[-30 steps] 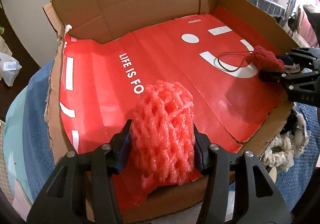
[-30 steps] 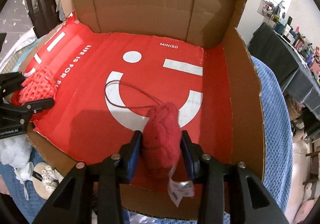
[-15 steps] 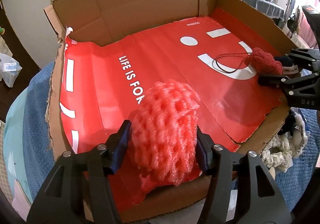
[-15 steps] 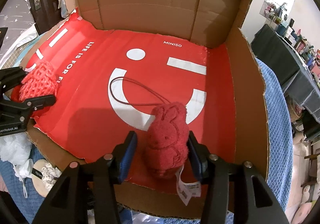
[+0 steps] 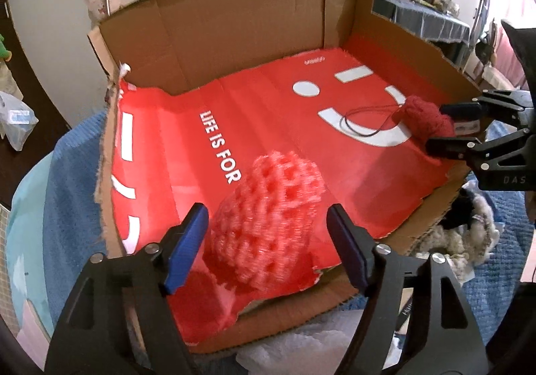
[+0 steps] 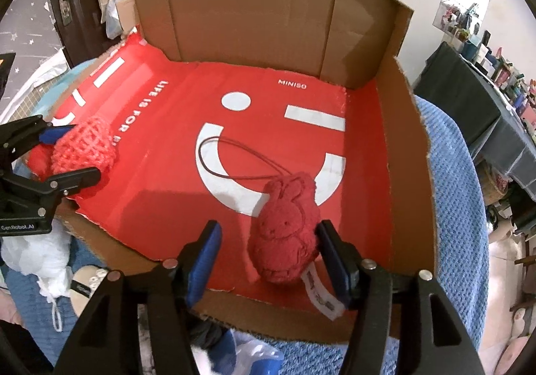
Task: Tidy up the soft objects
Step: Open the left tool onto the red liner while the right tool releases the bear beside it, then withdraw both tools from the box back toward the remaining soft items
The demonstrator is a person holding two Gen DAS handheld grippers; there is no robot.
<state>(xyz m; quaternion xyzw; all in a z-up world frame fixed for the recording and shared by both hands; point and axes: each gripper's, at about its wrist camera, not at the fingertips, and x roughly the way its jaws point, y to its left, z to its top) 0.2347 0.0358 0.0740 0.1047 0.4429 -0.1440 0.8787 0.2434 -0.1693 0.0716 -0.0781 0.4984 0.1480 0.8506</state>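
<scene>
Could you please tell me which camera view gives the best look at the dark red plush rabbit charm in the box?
The right wrist view: the dark red plush rabbit charm lies close and face-up, its embossed rabbit, cord loop and tag clear. The left wrist view shows it only small, side-on, near the right edge.

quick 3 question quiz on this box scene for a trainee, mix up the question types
1. True or false: the left tongs press on the foam net.
2. What lies between the right tongs? A) white yarn B) red plush bunny C) plastic bag
3. What covers the floor of the cardboard box?

Key:
1. False. Their jaws are opening, with gaps on both sides of the net.
2. B
3. A red paper sheet with a white smiley face.
</scene>
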